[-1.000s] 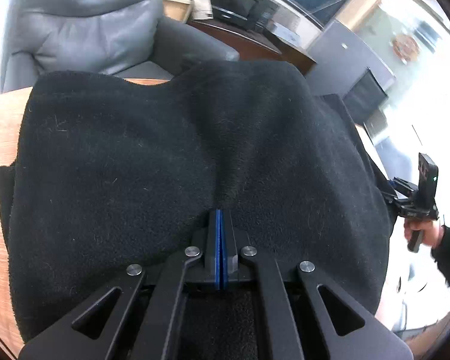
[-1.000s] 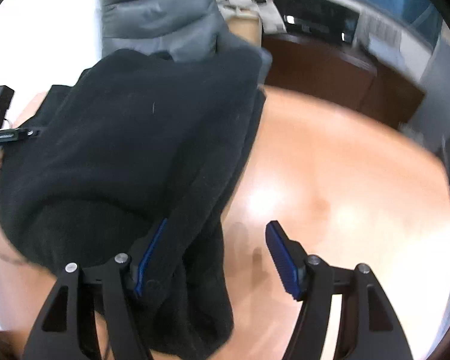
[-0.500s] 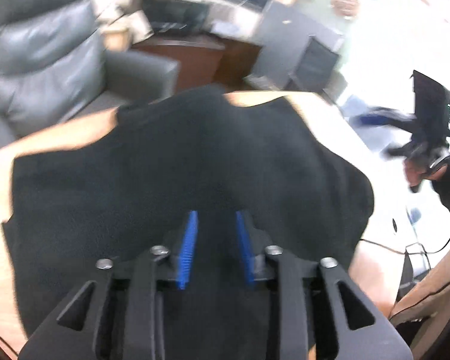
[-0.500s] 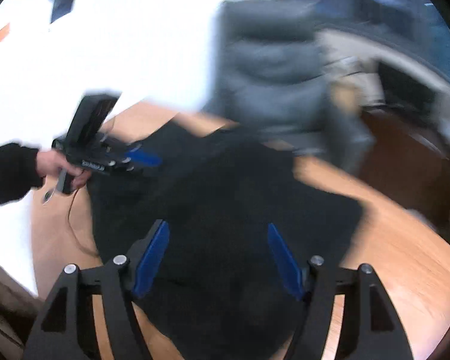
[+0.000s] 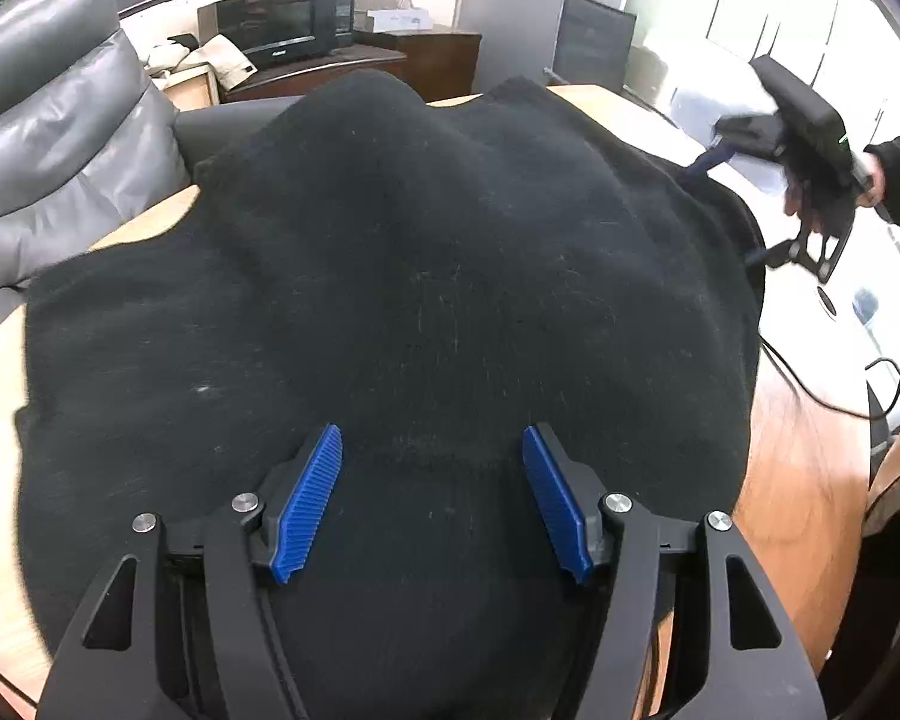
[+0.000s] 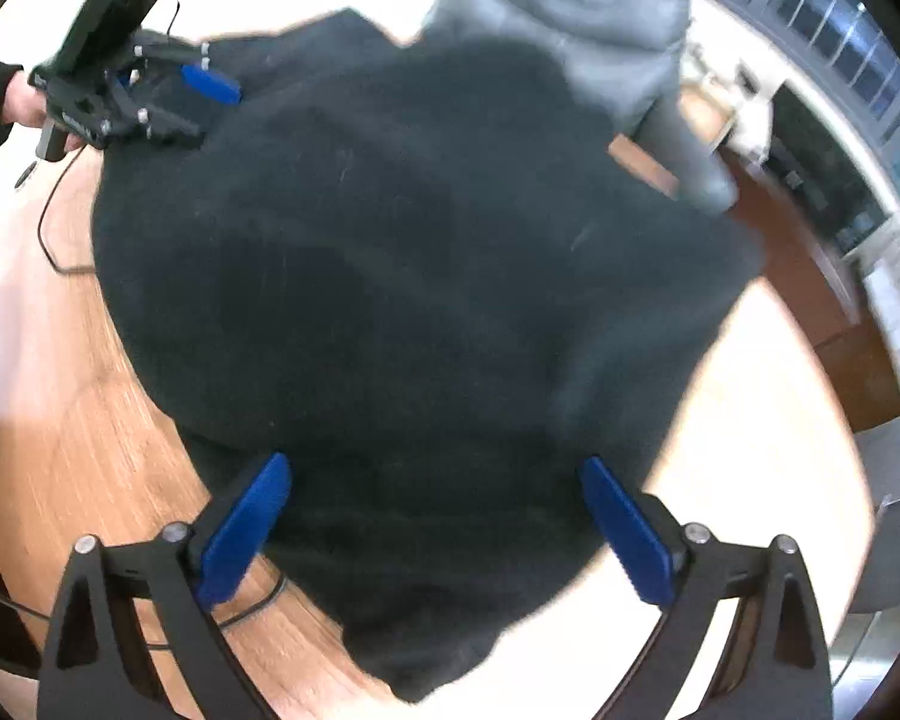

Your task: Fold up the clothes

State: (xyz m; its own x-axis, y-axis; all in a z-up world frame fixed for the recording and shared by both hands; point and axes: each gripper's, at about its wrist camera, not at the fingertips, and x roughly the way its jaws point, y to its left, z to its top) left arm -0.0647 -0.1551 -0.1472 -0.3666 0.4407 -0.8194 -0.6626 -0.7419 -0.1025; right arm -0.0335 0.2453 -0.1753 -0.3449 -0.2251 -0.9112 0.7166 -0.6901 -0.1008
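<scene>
Left wrist view
- Left tongs (image 5: pixel 432 501): I read the blue pads (image 5: pixel 306 504) standing well apart, the jaws having just been opening. Nothing is gripped; the cloth lies below and between the pads without being pinched.
- Black fleece garment (image 5: pixel 390 276): lies bunched on the wooden bench (image 5: pixel 804 480) and fills most of the view, with a raised hump at its far edge.
- Right tongs (image 5: pixel 714 157): seen at far right, over the garment's right edge, held by a hand (image 5: pixel 870 180) in a dark sleeve. I cannot judge the opening from here.
- Surroundings: grey padded chair (image 5: pixel 60 138) at far left; a black cable (image 5: pixel 834 384) trails over the bench at right.

Right wrist view (blurred)
- Right tongs (image 6: pixel 438 525): I read the blue pads (image 6: pixel 243 531) spread very wide, the jaws having just been opening. Nothing is clamped; the garment's near part lies beneath them.
- Black fleece garment (image 6: pixel 402 276): a rumpled heap on the bench (image 6: pixel 84 450), its far edge next to the grey chair (image 6: pixel 594 18).
- Left tongs (image 6: pixel 213 84): at far left, over the garment's far left corner, carried by a hand (image 6: pixel 27 105).
</scene>
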